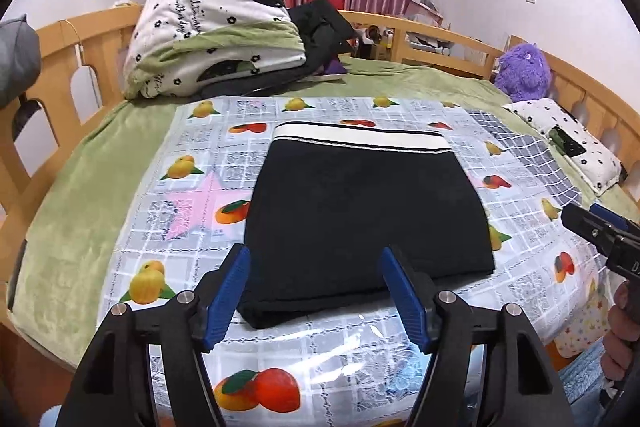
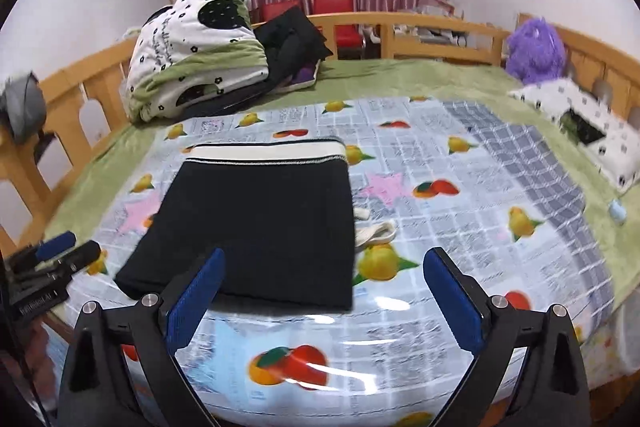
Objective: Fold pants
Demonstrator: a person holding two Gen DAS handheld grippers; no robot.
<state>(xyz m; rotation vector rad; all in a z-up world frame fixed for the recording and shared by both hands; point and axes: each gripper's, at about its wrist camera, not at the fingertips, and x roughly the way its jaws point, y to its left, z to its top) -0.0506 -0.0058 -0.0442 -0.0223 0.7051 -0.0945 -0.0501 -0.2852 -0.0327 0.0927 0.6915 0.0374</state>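
My left gripper has its jaws parted and empty above the near edge of the folded black pants. My right gripper gapes wider, also holding nothing, the pants lying ahead and to its left. They rest flat on the fruit-print plastic sheet, white waistband farthest from me. Beyond it sits a bedding pile.

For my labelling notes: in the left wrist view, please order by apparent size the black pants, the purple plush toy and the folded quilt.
1. black pants
2. folded quilt
3. purple plush toy
The pants lie nearest the camera, so their lead over the quilt may be exaggerated.
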